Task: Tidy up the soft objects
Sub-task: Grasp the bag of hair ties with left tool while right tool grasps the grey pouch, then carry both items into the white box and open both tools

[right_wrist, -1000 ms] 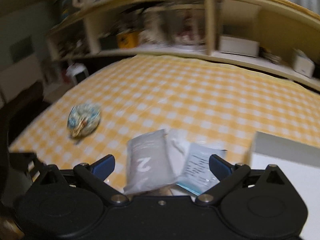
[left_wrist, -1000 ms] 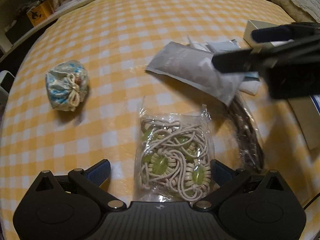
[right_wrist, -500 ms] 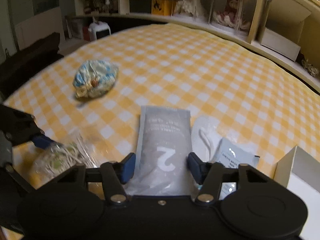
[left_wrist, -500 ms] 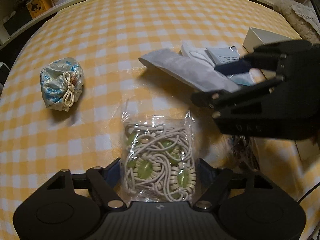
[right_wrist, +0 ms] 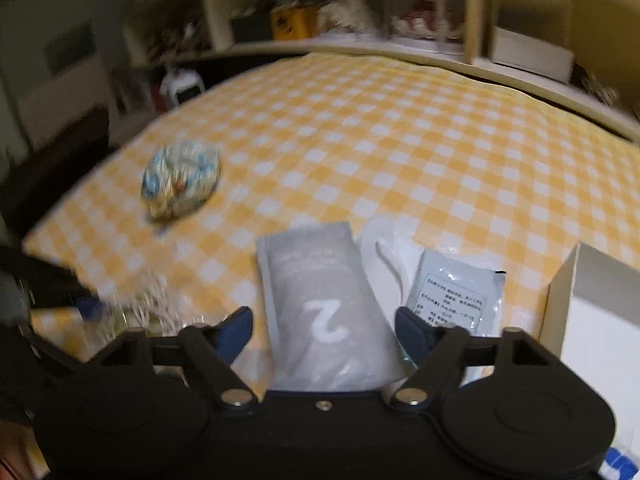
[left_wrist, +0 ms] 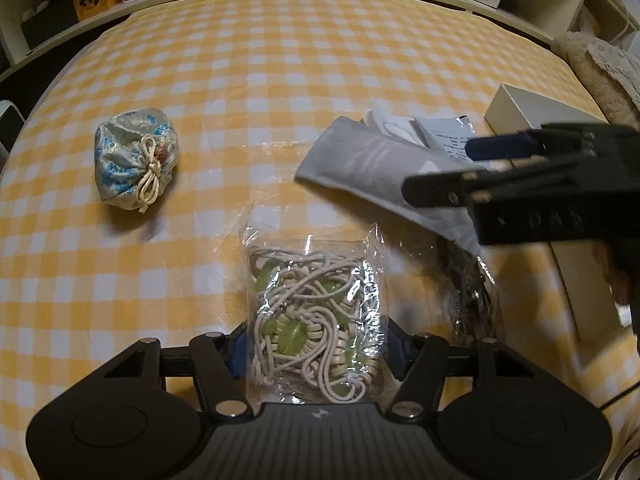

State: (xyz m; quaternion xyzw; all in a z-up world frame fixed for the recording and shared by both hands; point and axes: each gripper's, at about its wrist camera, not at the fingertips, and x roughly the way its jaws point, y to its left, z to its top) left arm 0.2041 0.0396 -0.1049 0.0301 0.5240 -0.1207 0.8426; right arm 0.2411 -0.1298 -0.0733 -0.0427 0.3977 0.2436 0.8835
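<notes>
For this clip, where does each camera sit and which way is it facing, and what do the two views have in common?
Left wrist: on the left gripper, looking steeply down at the checked table; a clear bag of cords lies between its closing fingers. The right gripper crosses the right side.
Right wrist: on the right gripper, looking down and across the table toward shelves; a grey pouch lies between its fingers, which have just been opening. The left gripper's tip shows at the left edge.
Shared: the grey pouch, drawstring pouch, bag of cords, white box.

Clear bag of cream cord and green beads [left_wrist: 316,320], grey pouch [right_wrist: 324,312], tied floral pouch [left_wrist: 134,164] on checked cloth.
</notes>
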